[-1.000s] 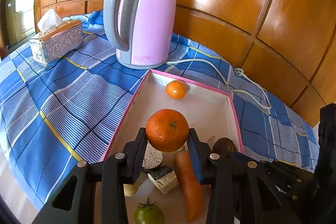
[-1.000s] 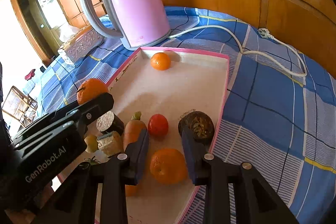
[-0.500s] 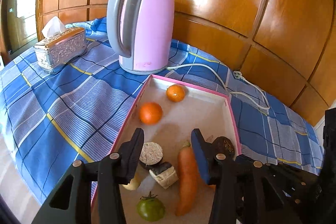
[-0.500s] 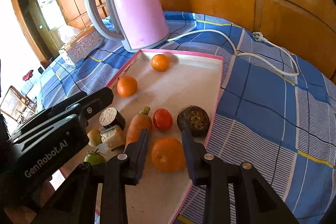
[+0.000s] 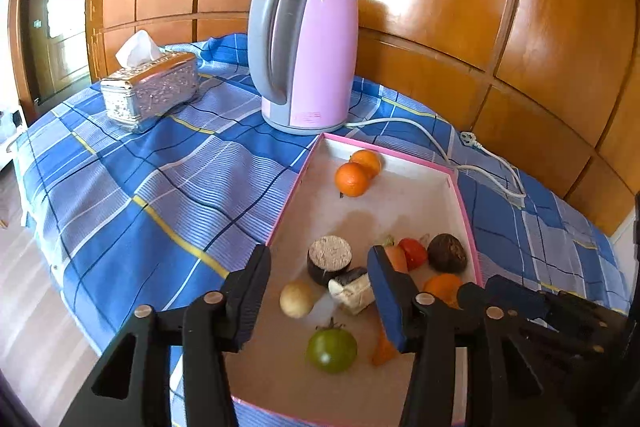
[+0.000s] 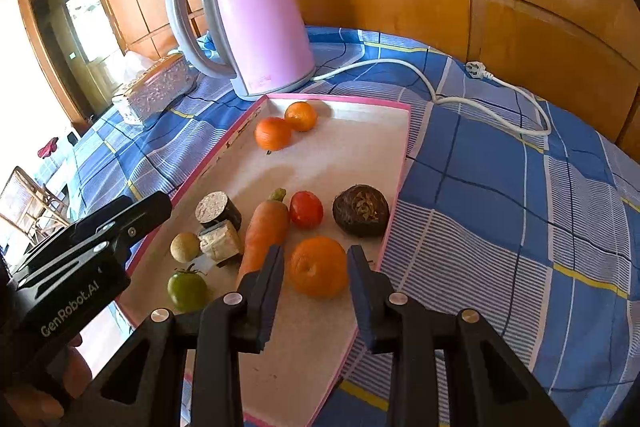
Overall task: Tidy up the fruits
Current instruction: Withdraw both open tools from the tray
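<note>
A pink-rimmed tray point(image 5: 296, 187) lies on the blue checked cloth. Two oranges point(image 5: 352, 179) point(image 6: 273, 133) sit touching in its far corner. My left gripper point(image 5: 318, 263) hangs over the tray's near part, its jaws opening with nothing held between them. Under it lie a dark cut cylinder point(image 5: 329, 259), a pale ball point(image 5: 296, 299), a green tomato point(image 5: 331, 349) and a carrot point(image 6: 266, 227). My right gripper point(image 6: 316, 261) is shut on a third orange point(image 6: 318, 267), close to a red tomato point(image 6: 306, 209) and a dark round fruit point(image 6: 361, 210).
A pink kettle point(image 5: 308, 51) stands behind the tray; its white cord point(image 6: 440, 83) and plug trail over the cloth to the right. At the back left sits a silver tissue box point(image 5: 150, 91). Wooden panels close off the back, and the table drops to the floor on the left.
My left gripper let go of its orange, which now rests beside the other one in the far corner. That gripper drew back and its jaws widened. The right gripper kept hold of its orange.
</note>
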`<state>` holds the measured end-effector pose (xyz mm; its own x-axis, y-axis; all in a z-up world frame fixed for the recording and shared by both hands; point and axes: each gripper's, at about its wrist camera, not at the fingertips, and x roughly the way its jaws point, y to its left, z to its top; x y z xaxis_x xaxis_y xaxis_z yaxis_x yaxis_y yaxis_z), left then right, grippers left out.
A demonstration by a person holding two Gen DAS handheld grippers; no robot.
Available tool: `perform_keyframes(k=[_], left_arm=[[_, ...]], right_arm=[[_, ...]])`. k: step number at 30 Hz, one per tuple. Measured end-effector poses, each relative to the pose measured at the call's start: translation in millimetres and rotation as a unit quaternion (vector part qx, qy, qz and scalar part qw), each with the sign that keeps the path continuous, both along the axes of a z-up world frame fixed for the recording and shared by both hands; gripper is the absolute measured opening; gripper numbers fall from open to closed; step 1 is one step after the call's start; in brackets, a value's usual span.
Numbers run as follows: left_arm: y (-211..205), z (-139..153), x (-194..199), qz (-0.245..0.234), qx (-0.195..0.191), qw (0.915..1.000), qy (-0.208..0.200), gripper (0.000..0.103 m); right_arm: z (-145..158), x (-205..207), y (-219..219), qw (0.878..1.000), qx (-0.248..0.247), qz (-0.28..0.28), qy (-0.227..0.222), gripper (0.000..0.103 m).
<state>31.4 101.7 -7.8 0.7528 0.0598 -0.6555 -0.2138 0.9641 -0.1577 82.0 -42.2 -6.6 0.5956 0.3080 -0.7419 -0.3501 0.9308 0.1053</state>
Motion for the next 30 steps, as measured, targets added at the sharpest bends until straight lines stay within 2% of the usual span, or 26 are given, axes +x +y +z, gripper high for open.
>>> perform_keyframes(k=[9,11,19,30], left_arm=[[-7,5,-23,0.010,0.017,0.9997,-0.014,0.061],[-8,7,-26,0.009,0.018,0.9997,-0.016,0.068],[-17,7,-43,0.007,0.028,0.9994,-0.021,0.081],[-28,3,-57,0.005,0.034,0.9992,-0.021,0.086]], right_arm=[[4,-19,-7,1.000,-0.003,-0.015,-0.014,0.034],[5,-24,-9,1.000,-0.006,-0.020,-0.020,0.034],[5,-44,-21,0.998,-0.010,-0.054,-0.042,0.035],[-1,-56,-24,0.997,-0.018,-0.060,-0.043,0.035]])
